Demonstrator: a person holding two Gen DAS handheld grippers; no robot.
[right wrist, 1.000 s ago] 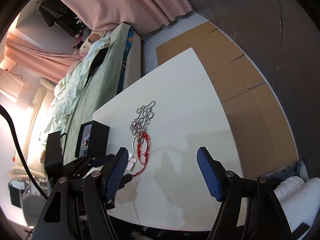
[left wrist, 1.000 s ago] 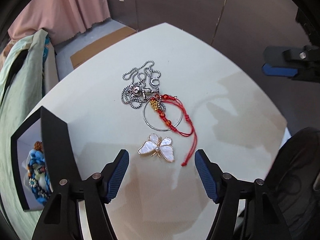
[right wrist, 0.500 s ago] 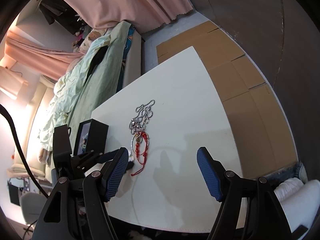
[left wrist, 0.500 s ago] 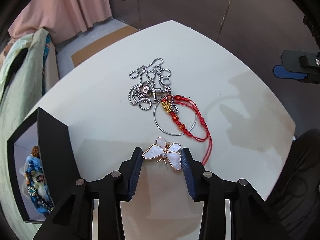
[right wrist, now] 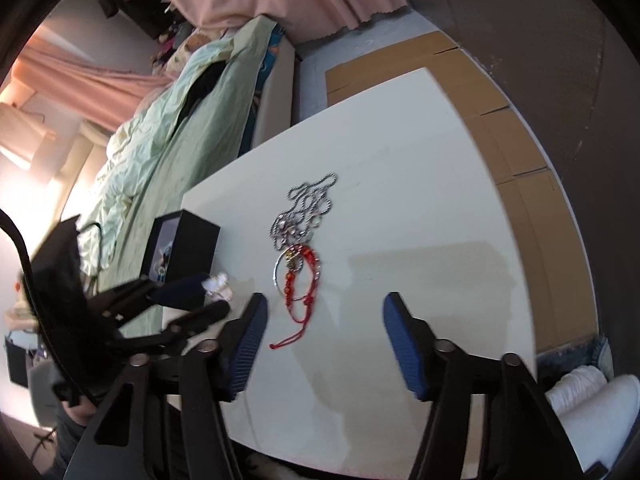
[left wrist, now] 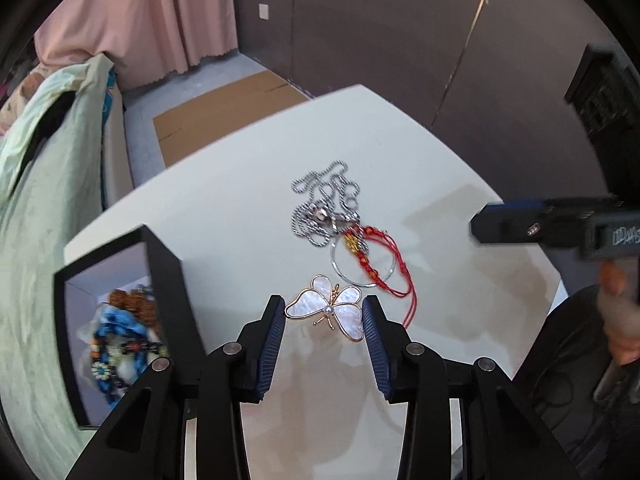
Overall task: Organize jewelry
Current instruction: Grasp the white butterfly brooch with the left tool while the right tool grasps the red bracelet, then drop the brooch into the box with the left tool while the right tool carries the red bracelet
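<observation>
- White tabletop (left wrist: 240, 184) fills most of both views; brown cardboard (right wrist: 516, 148) lies flat on the floor past its far edge, a bed w/ pale green sheet (right wrist: 168, 120) runs along the left side, pink curtain (left wrist: 160, 20) behind.
- Butterfly brooch (left wrist: 329, 306): mother-of-pearl wings, gold rim, tiny pearl at the body, thin gold legs.
- Left gripper (left wrist: 324, 316) has its blue ribbed pads pressed on both wing tips, closed on the brooch. Brooch looks just off the table, w/ a shadow under it, but can't say for sure it's clear of the surface.
- Right wrist view shows the same brooch (right wrist: 216, 284) as a blurred white speck at the left gripper's (right wrist: 212, 292) tips, just beside the box.
- Black jewelry box (left wrist: 120, 320), lid off, sits at the table's left edge; blue and brown beaded pieces inside.
- Tangle mid-table: silver ball chain (left wrist: 324, 208), thin silver hoop (left wrist: 362, 264), red cord bracelet (left wrist: 384, 256) w/ red and gold beads, all overlapping; red tail trails toward the near edge.
- Right gripper (right wrist: 324, 332) hovers over the near part of the table w/ fingers spread wide, nothing between them; red cord end lies just ahead of its left finger.
- Table's right half is bare, w/ faint stains.
</observation>
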